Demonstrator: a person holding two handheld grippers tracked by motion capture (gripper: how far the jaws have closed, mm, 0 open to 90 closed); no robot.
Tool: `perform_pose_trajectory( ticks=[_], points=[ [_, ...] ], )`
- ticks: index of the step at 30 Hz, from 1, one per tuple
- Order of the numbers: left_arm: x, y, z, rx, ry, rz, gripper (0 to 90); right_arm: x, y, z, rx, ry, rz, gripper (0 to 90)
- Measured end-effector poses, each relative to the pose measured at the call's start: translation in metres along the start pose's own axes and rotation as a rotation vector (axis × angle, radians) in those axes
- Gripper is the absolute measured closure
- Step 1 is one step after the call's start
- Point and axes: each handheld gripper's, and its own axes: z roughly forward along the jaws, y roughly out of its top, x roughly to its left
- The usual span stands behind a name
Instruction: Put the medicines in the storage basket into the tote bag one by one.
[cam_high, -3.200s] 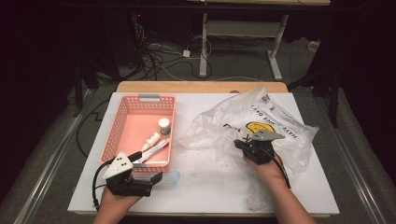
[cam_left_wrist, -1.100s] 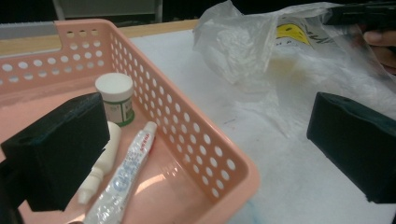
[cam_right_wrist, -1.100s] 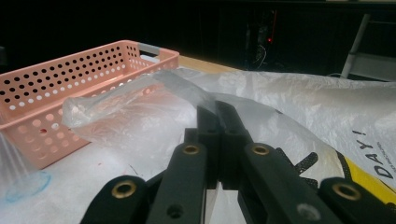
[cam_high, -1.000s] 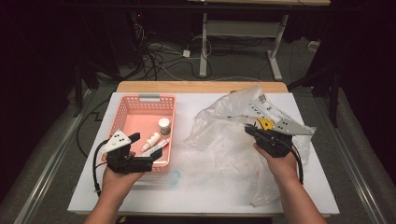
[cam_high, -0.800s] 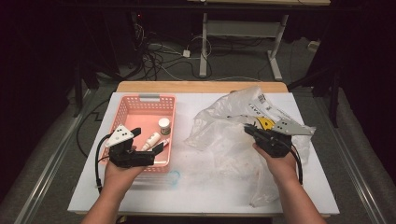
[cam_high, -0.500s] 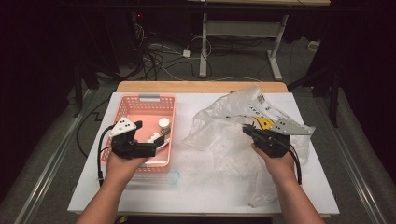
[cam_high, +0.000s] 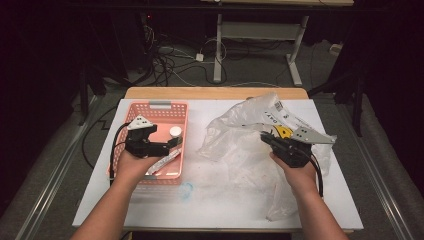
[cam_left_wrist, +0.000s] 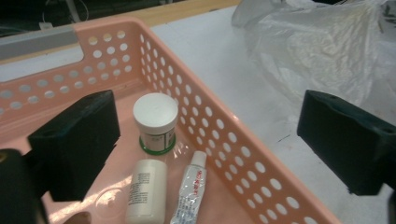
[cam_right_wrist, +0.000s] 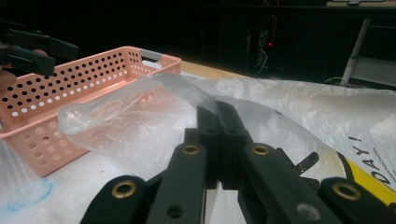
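The table (cam_high: 220, 205) has a white top with a wooden edge at the far side. On it lie a pink perforated basket (cam_high: 131, 176) at the left and a crumpled clear plastic bag (cam_high: 240, 130) at the right.

Bright table, dark, perhaps underexposed surroundings

Pink perforated basket (cam_high: 150, 172) holds a white-lidded jar (cam_left_wrist: 155, 122), bottle (cam_left_wrist: 145, 190) and tube (cam_left_wrist: 190, 186)
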Motion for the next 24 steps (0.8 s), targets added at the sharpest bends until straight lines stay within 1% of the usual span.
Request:
perform_pose_trajectory(
  ticks=[2,4,5,7,8,10,11,13,14,16,17,18,20,21,22,24],
  points=[
    [0.001,0.001,0.003,0.040,0.007,0.016,11.7,0.000,0.000,-0.001,-0.003,0.001,0.005,90.0],
    [0.002,0.002,0.007,0.078,-0.003,0.027,13.8,0.000,0.000,-0.001,-0.003,0.004,0.006,90.0],
    [0.003,0.003,0.009,0.097,-0.009,0.027,14.7,0.000,0.000,-0.001,-0.001,0.005,0.004,90.0],
    [0.004,0.004,0.013,0.133,-0.007,0.034,16.5,0.001,0.000,-0.001,0.003,0.004,-0.008,90.0],
    [0.005,0.006,0.015,0.149,-0.015,0.034,17.5,0.001,0.000,-0.001,0.002,0.004,-0.012,90.0],
    [0.006,0.007,0.017,0.167,-0.030,0.025,20.9,0.002,0.001,-0.003,-0.001,0.006,-0.016,90.0],
    [0.005,0.007,0.019,0.183,-0.033,0.029,23.9,0.003,0.001,-0.004,-0.002,0.003,-0.016,90.0],
    [0.002,0.008,0.023,0.231,-0.035,0.057,25.5,0.003,0.002,-0.006,-0.008,0.006,-0.012,90.0],
    [0.001,0.008,0.025,0.251,-0.037,0.071,28.5,0.003,0.002,-0.006,-0.010,0.008,-0.011,90.0],
    [0.001,0.008,0.027,0.274,-0.036,0.075,30.0,0.003,0.002,-0.006,-0.010,0.011,-0.012,90.0],
    [0.003,0.009,0.028,0.283,-0.048,0.080,30.9,0.003,0.002,-0.005,-0.008,0.012,-0.014,90.0],
    [0.003,0.008,0.029,0.288,-0.052,0.078,34.8,0.003,0.002,-0.005,-0.008,0.012,-0.015,90.0],
    [0.006,0.008,0.030,0.306,-0.064,0.067,36.4,0.002,0.002,-0.005,-0.008,0.014,-0.013,90.0],
    [0.007,0.007,0.031,0.321,-0.067,0.072,39.0,0.002,0.002,-0.005,-0.008,0.016,-0.012,90.0],
    [0.007,0.006,0.033,0.343,-0.070,0.080,42.0,0.002,0.002,-0.005,-0.006,0.016,-0.009,90.0],
    [0.007,0.004,0.037,0.400,-0.064,0.111,45.5,0.002,0.002,-0.005,-0.007,0.023,-0.004,90.0]
  ],
)
